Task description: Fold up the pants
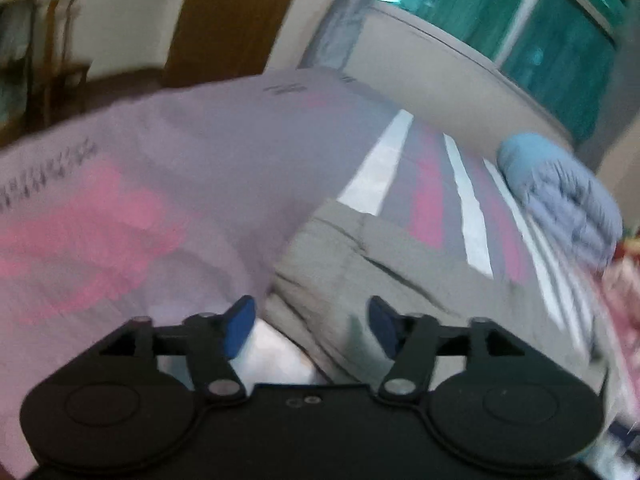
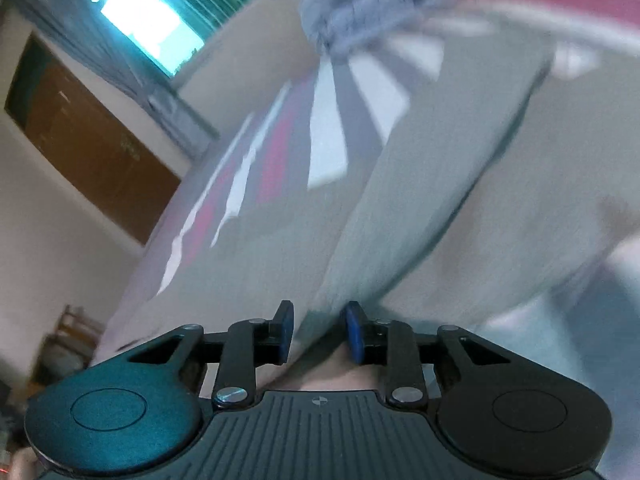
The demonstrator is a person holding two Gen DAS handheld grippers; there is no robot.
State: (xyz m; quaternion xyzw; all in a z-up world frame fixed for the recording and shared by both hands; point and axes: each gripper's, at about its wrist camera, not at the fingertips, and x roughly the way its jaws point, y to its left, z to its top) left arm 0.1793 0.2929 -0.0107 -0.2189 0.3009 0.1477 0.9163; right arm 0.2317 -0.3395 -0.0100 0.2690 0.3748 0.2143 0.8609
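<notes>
Grey-beige pants (image 1: 380,264) lie on a bed with a striped pink, grey and white sheet (image 1: 424,184). My left gripper (image 1: 310,326) is open, its blue pads (image 1: 240,324) wide apart over the near edge of the pants. In the right wrist view the pants (image 2: 440,200) fill the middle. My right gripper (image 2: 319,332) has its blue pads (image 2: 354,332) a small gap apart with pants fabric running between them; whether they pinch it is unclear. Both views are blurred by motion.
A folded blue-grey blanket (image 1: 560,192) lies at the far right of the bed, also showing in the right wrist view (image 2: 380,4). A pale pink quilt (image 1: 120,200) covers the bed's left. A brown door (image 1: 228,16), a window (image 1: 540,20) and a wooden chair (image 1: 52,60) stand behind.
</notes>
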